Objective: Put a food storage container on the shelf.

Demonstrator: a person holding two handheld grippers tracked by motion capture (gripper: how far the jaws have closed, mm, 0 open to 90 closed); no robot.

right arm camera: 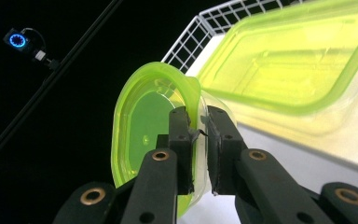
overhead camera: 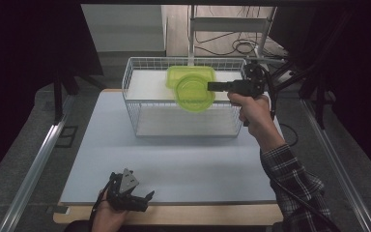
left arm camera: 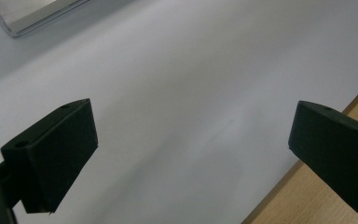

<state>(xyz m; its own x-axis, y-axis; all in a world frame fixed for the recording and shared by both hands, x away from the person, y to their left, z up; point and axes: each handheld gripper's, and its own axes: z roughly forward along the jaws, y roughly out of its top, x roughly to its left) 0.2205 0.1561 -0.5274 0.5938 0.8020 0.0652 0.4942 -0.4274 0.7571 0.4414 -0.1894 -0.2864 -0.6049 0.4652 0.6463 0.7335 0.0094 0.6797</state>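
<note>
A translucent lime-green plastic round container point(right arm camera: 144, 135) hangs over the white wire basket point(overhead camera: 140, 104), its rim clamped in the right gripper point(right arm camera: 199, 128); the left gripper point(left arm camera: 191, 154) gapes empty.

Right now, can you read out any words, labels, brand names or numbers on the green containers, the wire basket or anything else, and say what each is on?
No readable text anywhere.
round green container, held in the right claw: no label or print.
rectangular green container: faint moulded lines on its lid, no letters.
wire basket and table: unmarked.
</note>
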